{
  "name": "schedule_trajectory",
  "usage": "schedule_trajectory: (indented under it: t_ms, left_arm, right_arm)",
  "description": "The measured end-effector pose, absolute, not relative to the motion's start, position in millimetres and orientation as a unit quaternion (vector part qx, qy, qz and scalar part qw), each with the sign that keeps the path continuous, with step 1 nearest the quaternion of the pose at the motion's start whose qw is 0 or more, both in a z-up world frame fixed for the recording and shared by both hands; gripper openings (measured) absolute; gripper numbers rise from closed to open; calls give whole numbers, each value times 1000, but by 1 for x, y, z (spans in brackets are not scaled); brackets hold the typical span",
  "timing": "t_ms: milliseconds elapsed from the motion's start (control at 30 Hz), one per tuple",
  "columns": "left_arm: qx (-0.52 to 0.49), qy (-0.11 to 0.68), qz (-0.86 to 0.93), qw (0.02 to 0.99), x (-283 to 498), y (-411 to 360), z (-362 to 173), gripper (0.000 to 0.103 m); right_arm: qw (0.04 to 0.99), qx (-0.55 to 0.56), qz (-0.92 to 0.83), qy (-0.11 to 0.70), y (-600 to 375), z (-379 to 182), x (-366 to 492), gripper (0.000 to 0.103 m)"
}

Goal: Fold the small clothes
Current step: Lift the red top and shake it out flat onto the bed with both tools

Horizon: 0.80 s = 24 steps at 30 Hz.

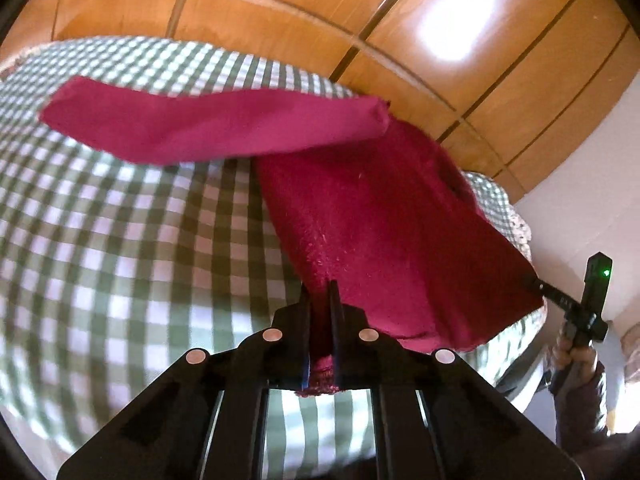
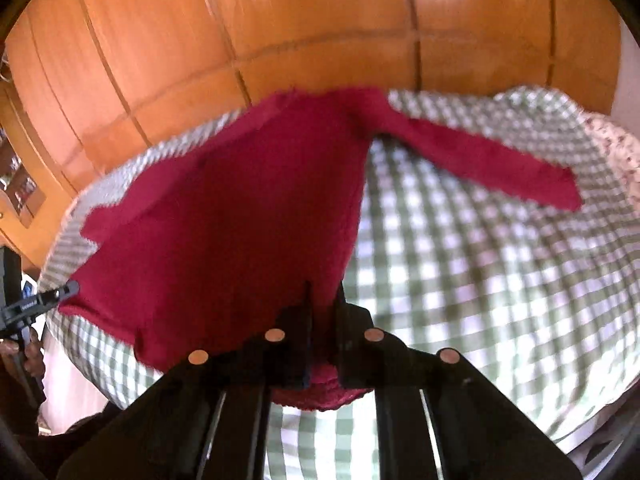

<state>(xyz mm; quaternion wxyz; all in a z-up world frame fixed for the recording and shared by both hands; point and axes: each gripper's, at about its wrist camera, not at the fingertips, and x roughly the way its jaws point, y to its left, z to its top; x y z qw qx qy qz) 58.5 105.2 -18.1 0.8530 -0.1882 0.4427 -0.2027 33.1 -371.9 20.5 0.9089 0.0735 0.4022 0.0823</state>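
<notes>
A small crimson knitted sweater (image 1: pixel 384 220) lies over a green-and-white checked bedspread (image 1: pixel 120 240). One sleeve (image 1: pixel 208 124) stretches out to the left in the left wrist view. My left gripper (image 1: pixel 320 292) is shut on the sweater's hem, with red knit pinched between its black fingers. In the right wrist view the same sweater (image 2: pixel 240 220) spreads ahead, its sleeve (image 2: pixel 480 160) reaching right. My right gripper (image 2: pixel 323 292) is shut on the opposite hem corner. Each view shows the other gripper gripping the far corner: right gripper (image 1: pixel 536 280), left gripper (image 2: pixel 70 290).
Glossy wooden wardrobe panels (image 1: pixel 440 40) rise behind the bed. A white wall (image 1: pixel 580 220) stands at the right of the left wrist view. A floral pillow (image 2: pixel 616 148) lies at the bed's far right. A hand (image 1: pixel 580 356) holds the other gripper's handle.
</notes>
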Motion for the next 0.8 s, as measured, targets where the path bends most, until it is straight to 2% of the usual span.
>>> schedule_trajectory:
  t_ms: [167,367,400,433,467,500,533,567,800]
  left_arm:
    - [-187,456,-200,847,30,115,-18,6]
    - [-144,521,-171,824,19,106,-70,7]
    - [-146,523,-167,823,21,108,-72,7]
    - [-154,521,-161,824,24,114,-72,10]
    - [-161,515,-155,828,26,120,-69,24]
    - [-164,505,-140,836,28,129,-64,34]
    - [-165,485,-104,853,31,145,-57,56]
    - [-167,468,-76,865,34,158,-51,63]
    - [-175,391,86,899,76,263,-18,63]
  right_arm:
    - [899,70,61,428,-387,3,13,7]
    - [869,49,31,492,-384,-60,4,8]
    - [870,47,25,491,-384,-61,4,11]
    - [871,50,22,489,-384,-59,4,22]
    - [875,56,13,480,-387,-54,4,30]
    - [880,60,7,472,-390,-50,3,46]
    - [884,64,2,464,-391,-44,3,52]
    - [888,70,-3,454,-392,-38,4,52]
    - [897,66,20,436,-363,-23,20,55]
